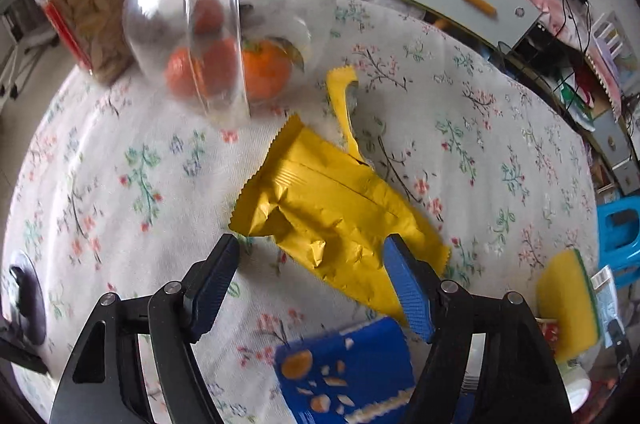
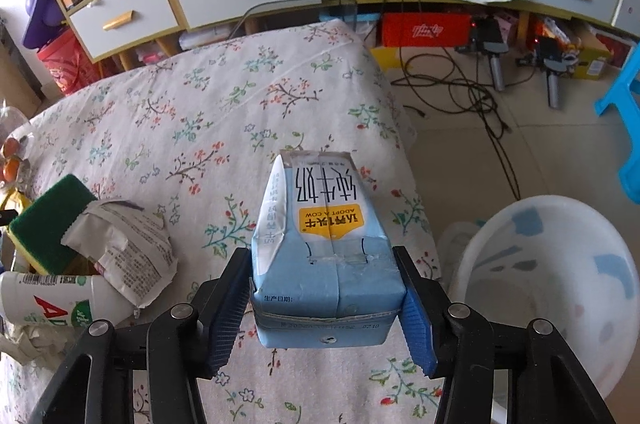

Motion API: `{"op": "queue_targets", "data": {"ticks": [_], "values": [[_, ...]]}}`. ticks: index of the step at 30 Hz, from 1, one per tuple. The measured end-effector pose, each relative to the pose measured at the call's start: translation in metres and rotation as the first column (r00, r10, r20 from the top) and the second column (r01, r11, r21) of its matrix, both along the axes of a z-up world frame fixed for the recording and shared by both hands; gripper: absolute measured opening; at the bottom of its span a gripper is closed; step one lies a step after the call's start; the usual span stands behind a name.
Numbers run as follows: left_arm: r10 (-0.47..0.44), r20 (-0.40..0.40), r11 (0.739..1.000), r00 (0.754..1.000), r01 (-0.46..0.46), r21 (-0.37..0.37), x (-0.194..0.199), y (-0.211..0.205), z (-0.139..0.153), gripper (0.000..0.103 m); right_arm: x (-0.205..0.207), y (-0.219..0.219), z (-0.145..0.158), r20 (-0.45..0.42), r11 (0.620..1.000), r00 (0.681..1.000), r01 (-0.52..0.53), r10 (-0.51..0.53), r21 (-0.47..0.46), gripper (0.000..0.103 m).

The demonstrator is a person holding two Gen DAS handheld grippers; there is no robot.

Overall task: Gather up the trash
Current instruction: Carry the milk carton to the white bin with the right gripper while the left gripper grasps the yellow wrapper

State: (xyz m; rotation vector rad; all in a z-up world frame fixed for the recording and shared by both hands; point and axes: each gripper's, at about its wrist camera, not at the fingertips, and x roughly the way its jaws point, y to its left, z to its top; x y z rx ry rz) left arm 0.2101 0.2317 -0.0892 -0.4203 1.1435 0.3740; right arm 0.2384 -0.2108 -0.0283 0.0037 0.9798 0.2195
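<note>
The right gripper (image 2: 324, 298) clamps a blue milk carton (image 2: 320, 244) above the table's right edge; swing it level over the white bin (image 2: 560, 284), while the left gripper (image 1: 312, 276), jaws spread, hovers over the yellow wrapper (image 1: 332, 208).

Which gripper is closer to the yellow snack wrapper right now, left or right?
Left. The left gripper is open, its fingers straddling the yellow snack wrapper on the tablecloth. The right gripper is shut on the milk carton, and its view shows no wrapper.
</note>
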Motion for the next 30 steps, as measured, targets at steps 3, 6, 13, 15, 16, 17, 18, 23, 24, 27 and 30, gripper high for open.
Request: {"op": "queue_targets", "data": {"ticks": [3, 6, 13, 15, 16, 17, 18, 23, 24, 27, 30], "values": [[-0.018, 0.0, 0.997, 1.0, 0.018, 0.08, -0.001, -0.004, -0.002, 0.043, 0.0, 0.003, -0.004, -0.01, 1.0, 1.0, -0.006, 0.006, -0.012, 0.059], [-0.019, 0.025, 0.997, 1.0, 0.017, 0.075, -0.002, -0.002, -0.001, 0.026, 0.0, 0.005, -0.007, -0.019, 1.0, 1.0, -0.01, 0.01, -0.024, 0.059], [-0.015, 0.174, 1.0, 0.985, 0.011, 0.022, -0.016, -0.004, 0.033, 0.002, -0.004, 0.005, 0.004, 0.013, 1.0, 1.0, 0.003, -0.003, -0.012, 0.058], [-0.036, 0.21, 0.999, 0.977, 0.03, 0.031, -0.022, -0.013, 0.046, 0.002, -0.006, 0.003, 0.012, 0.029, 1.0, 1.0, 0.009, -0.01, 0.004, 0.058], [-0.05, 0.233, 0.998, 0.971, 0.042, 0.039, -0.025, -0.018, 0.054, 0.002, -0.008, 0.0, 0.016, 0.04, 1.0, 0.999, 0.013, -0.014, 0.012, 0.058], [-0.059, 0.247, 0.998, 0.967, 0.05, 0.041, -0.031, -0.021, 0.061, 0.002, -0.011, -0.002, 0.02, 0.05, 1.0, 0.999, 0.016, -0.017, 0.017, 0.058], [-0.072, 0.266, 0.997, 0.961, 0.062, 0.044, -0.033, -0.028, 0.069, 0.002, -0.013, -0.005, 0.025, 0.062, 1.0, 0.998, 0.021, -0.023, 0.021, 0.058], [-0.182, 0.33, 0.983, 0.926, 0.164, 0.08, -0.045, -0.071, 0.105, 0.002, -0.023, -0.034, 0.042, 0.092, 0.996, 0.993, 0.073, -0.076, 0.041, 0.058], [-0.203, 0.336, 0.979, 0.92, 0.185, 0.084, -0.047, -0.08, 0.11, 0.002, -0.026, -0.043, 0.044, 0.092, 0.995, 0.991, 0.09, -0.094, 0.048, 0.058], [-0.258, 0.341, 0.966, 0.904, 0.245, 0.079, -0.049, -0.109, 0.121, 0.002, -0.032, -0.073, 0.046, 0.077, 0.986, 0.984, 0.155, -0.16, 0.066, 0.058], [-0.308, 0.347, 0.95, 0.886, 0.309, 0.054, -0.049, -0.142, 0.129, 0.002, -0.04, -0.107, 0.041, 0.04, 0.971, 0.972, 0.227, -0.23, 0.072, 0.059]]}}
